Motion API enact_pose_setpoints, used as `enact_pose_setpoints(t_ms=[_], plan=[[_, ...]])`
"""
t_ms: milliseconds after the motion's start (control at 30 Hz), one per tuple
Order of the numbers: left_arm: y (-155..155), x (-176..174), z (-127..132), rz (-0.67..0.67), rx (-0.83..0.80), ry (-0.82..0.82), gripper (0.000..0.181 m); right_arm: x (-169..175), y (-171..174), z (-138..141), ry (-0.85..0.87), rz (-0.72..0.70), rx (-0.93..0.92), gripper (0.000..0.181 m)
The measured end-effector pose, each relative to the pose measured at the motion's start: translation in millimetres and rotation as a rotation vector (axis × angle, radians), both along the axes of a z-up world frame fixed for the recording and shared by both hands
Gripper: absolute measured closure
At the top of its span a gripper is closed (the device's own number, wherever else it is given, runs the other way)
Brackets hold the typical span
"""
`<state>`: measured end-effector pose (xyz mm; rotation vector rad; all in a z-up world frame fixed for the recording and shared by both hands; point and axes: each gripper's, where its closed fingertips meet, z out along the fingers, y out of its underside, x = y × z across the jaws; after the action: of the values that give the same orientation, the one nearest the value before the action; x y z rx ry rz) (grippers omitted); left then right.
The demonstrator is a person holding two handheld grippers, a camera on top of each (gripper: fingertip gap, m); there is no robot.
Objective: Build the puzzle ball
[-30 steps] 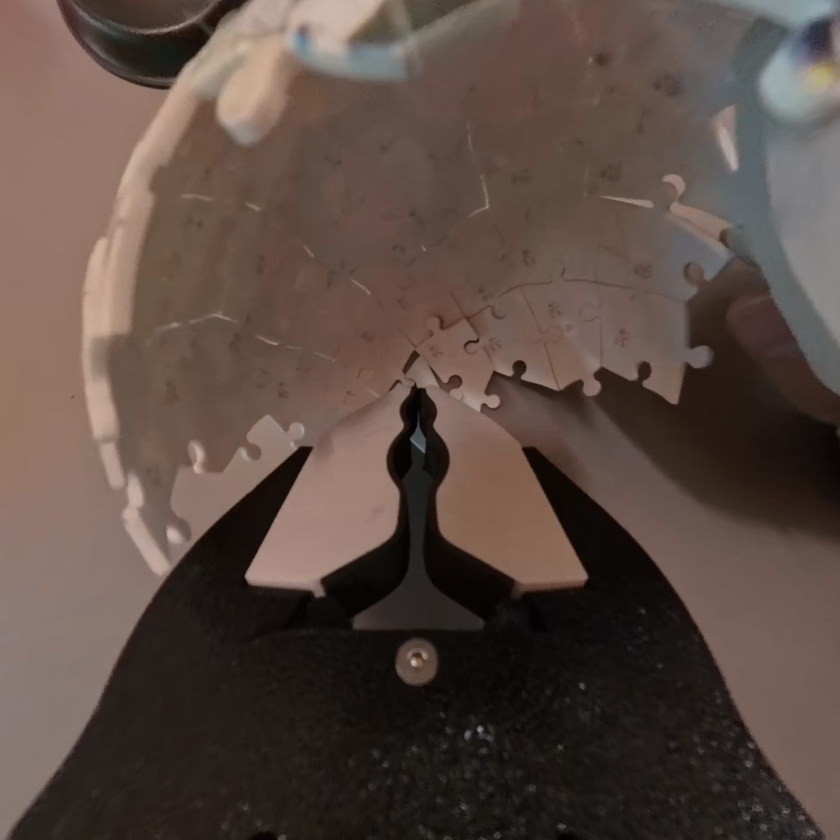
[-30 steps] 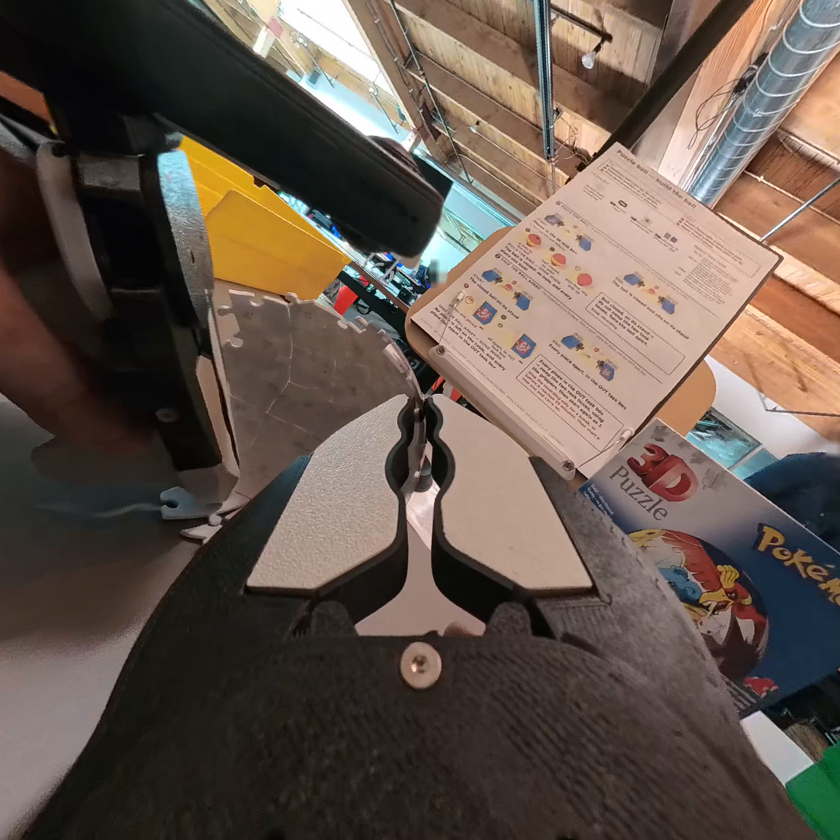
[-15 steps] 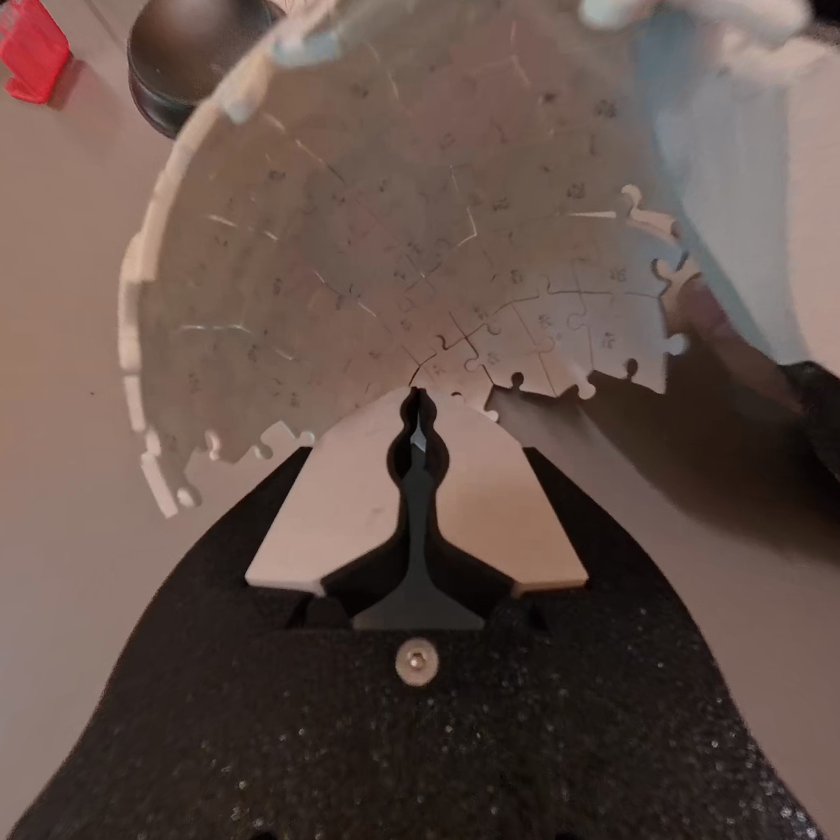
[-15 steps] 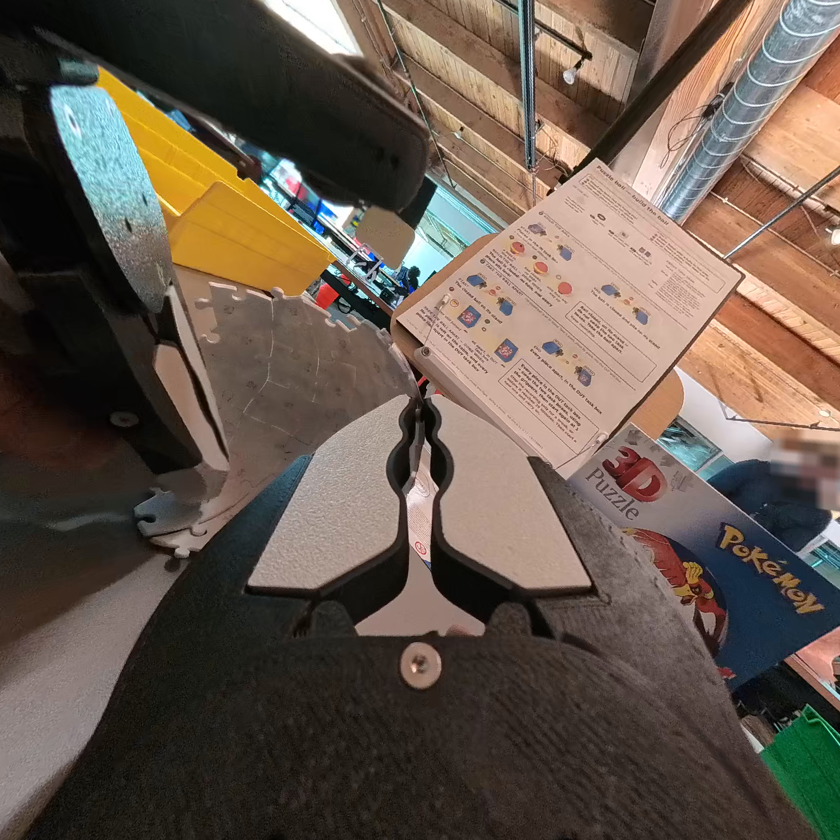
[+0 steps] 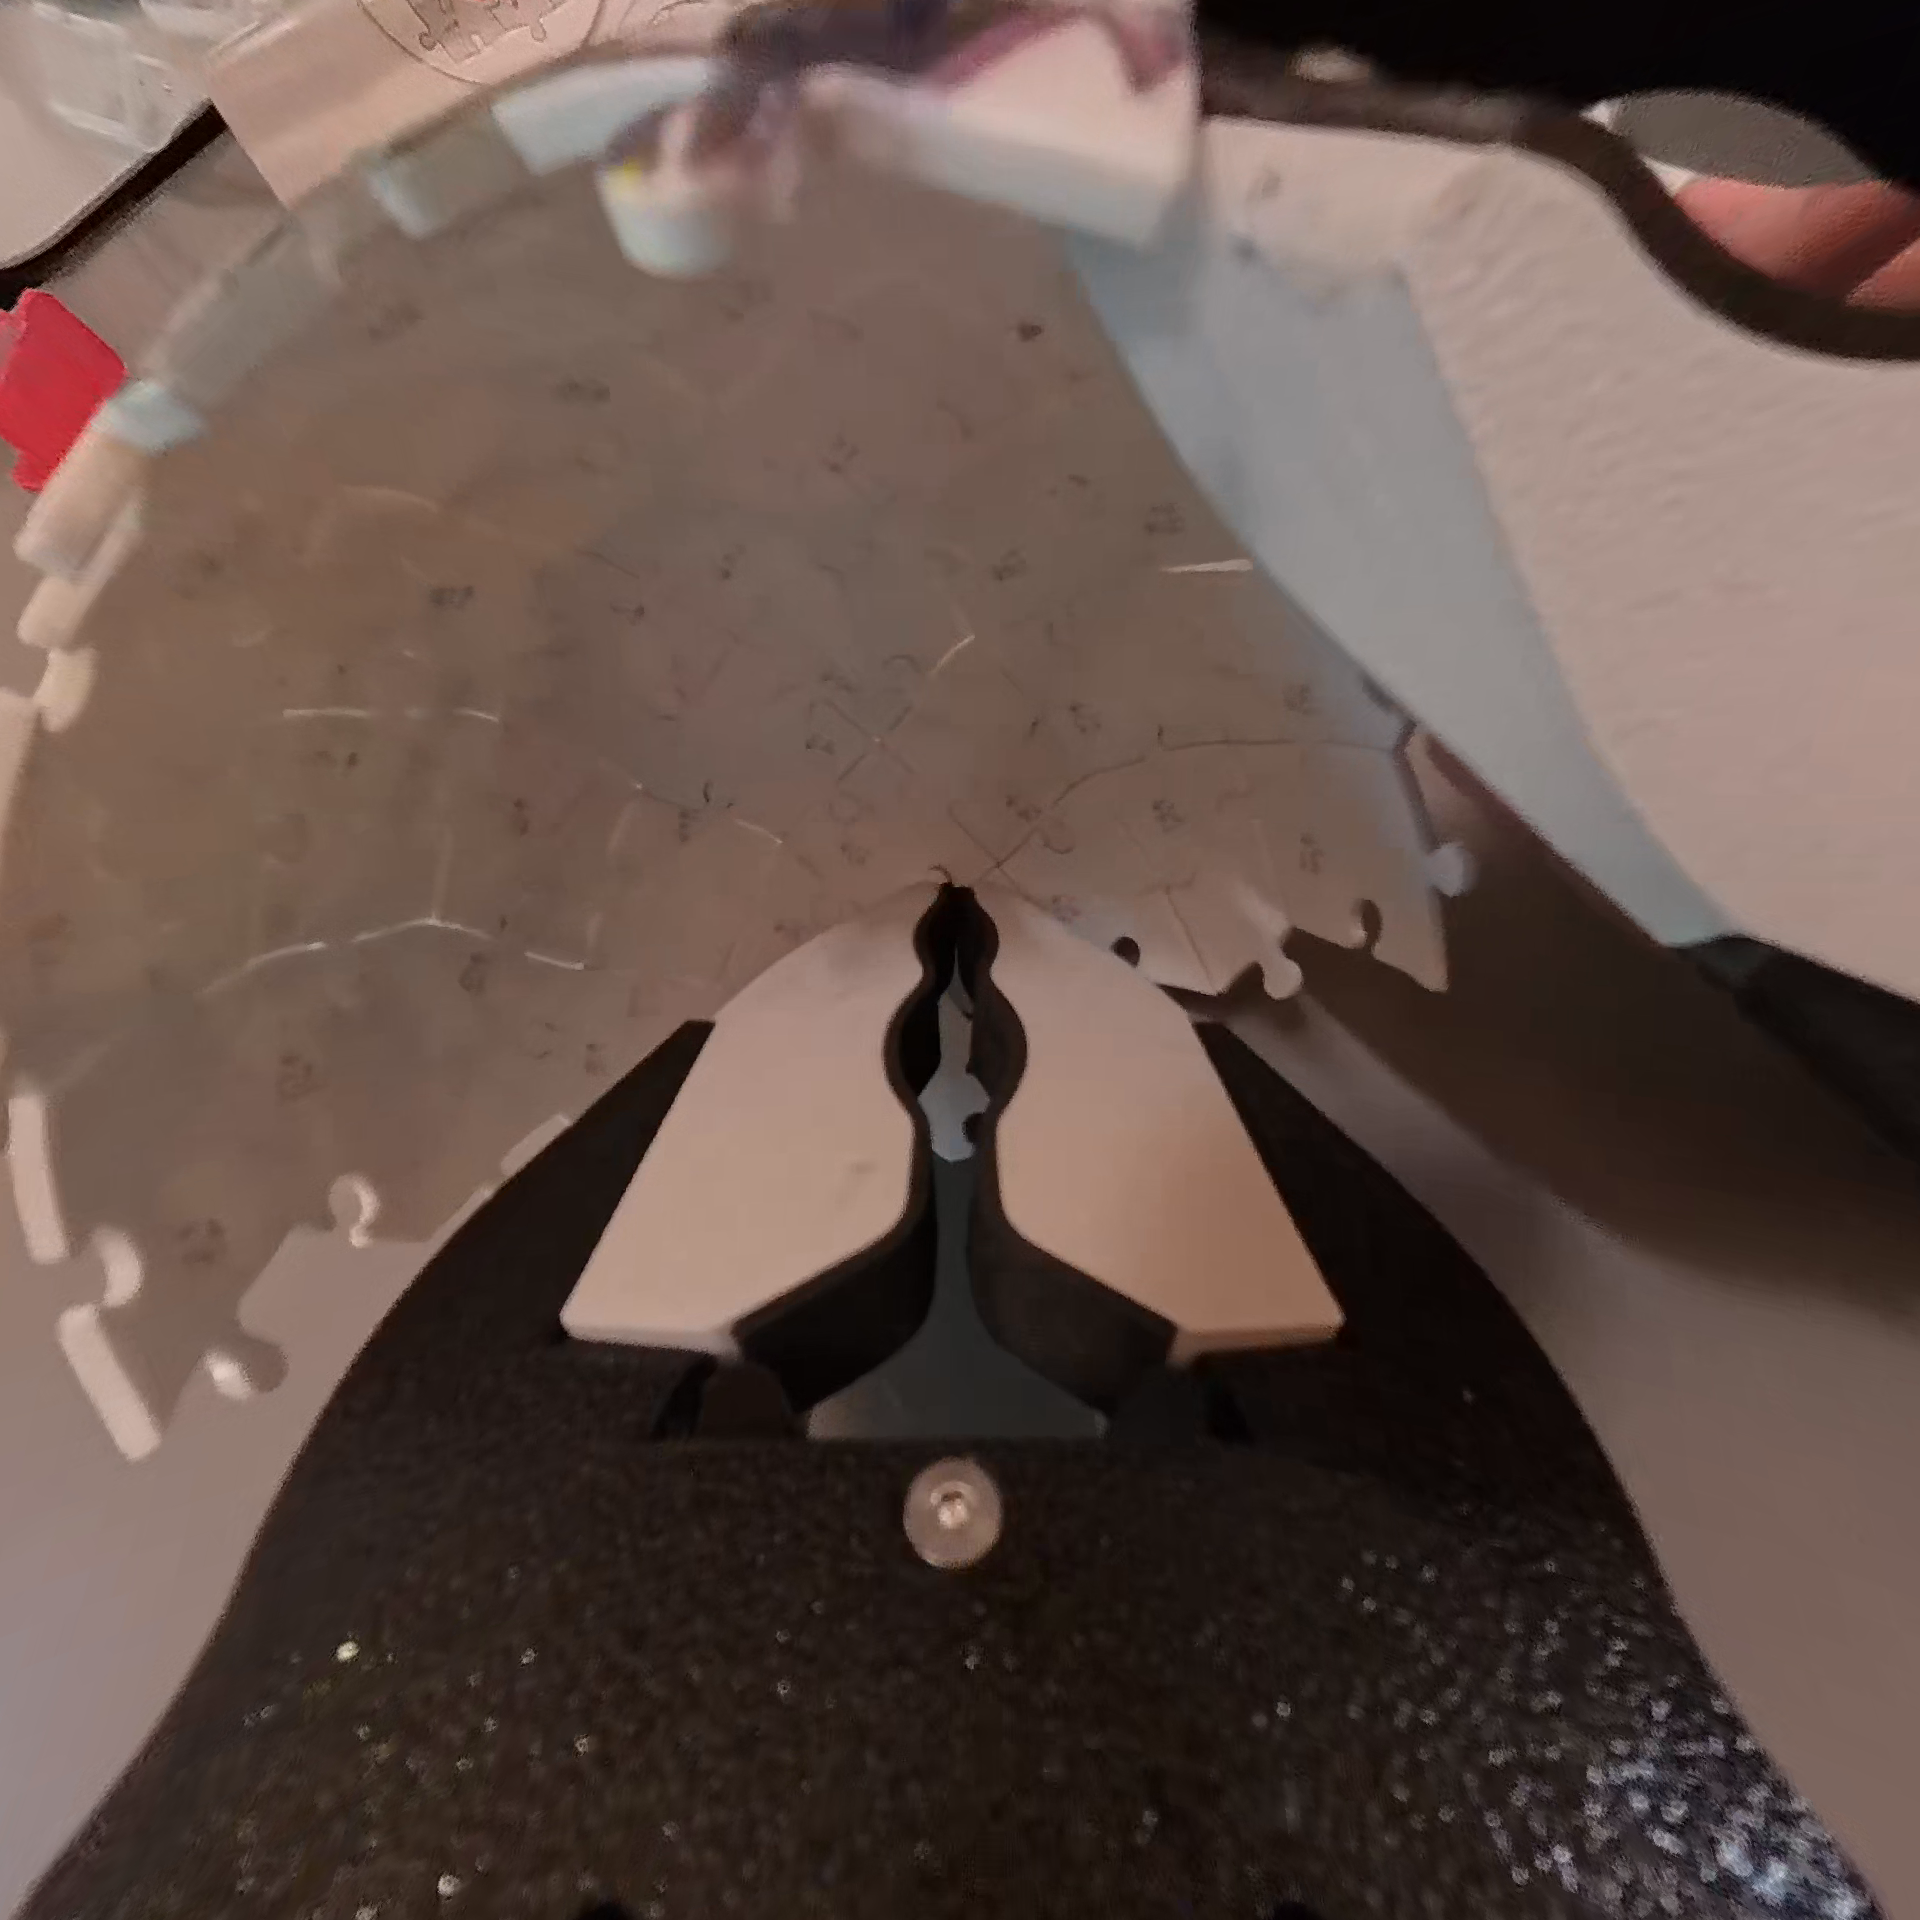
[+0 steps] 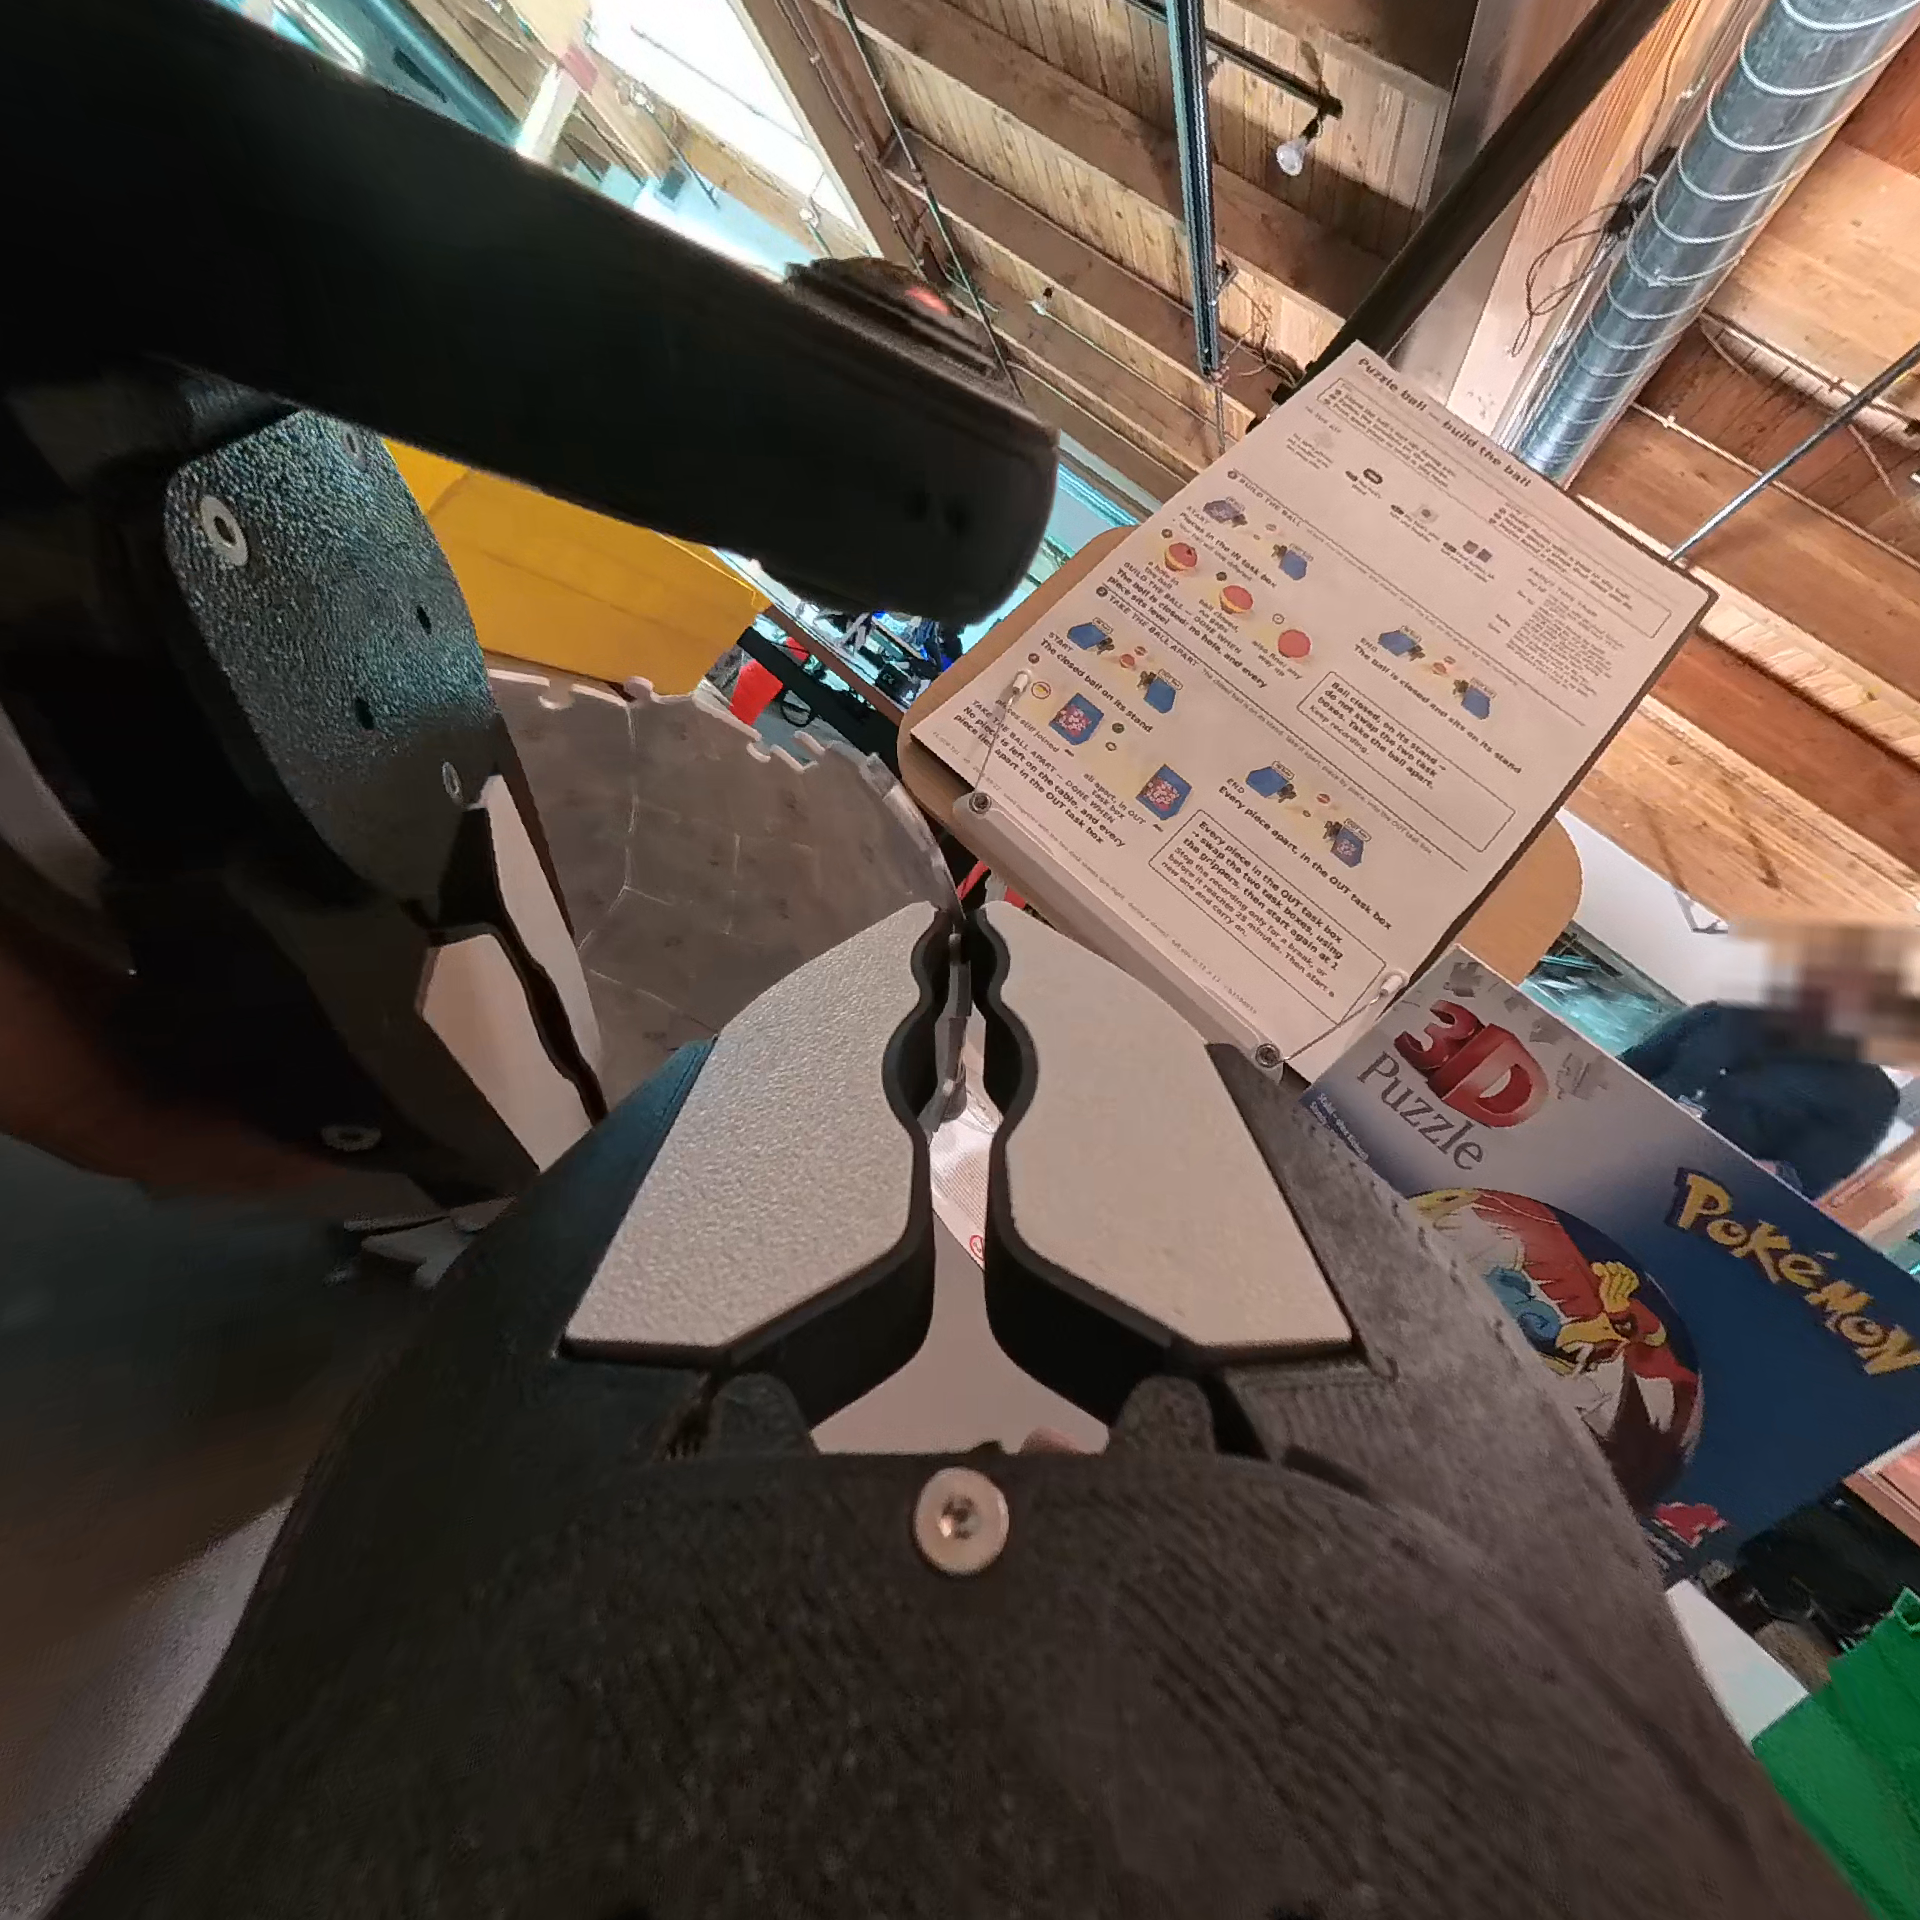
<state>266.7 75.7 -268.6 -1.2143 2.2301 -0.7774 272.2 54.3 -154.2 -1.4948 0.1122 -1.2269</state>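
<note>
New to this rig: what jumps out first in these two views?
The half-built puzzle shell, a curved grey dome of joined pieces with a jagged knobbed edge, fills the left wrist view, pinched at its rim by the left tool. In the right wrist view, the right tool grips its edge, with an instruction sheet and puzzle box behind.

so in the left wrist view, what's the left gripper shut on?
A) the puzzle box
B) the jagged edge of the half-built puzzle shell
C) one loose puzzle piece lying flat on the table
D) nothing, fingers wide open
B: the left gripper has its fingers closed together on the lower edge of the curved puzzle shell, whose pale inner side of joined pieces fans out above the fingertips.
</note>
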Motion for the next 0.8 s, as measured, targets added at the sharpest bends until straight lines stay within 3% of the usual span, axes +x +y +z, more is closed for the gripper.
enact_pose_setpoints(t_ms=[467, 800], plan=[[-1, 1, -4, 0.028, 0.108, 0.057, 0.181, 5, -3, -5, 0.05, -0.007, 0.015, 0.178], [20, -10, 27, 0.164, -0.078, -0.043, 0.181, -1, -5, -3, 0.019, -0.042, -0.002, 0.178]])
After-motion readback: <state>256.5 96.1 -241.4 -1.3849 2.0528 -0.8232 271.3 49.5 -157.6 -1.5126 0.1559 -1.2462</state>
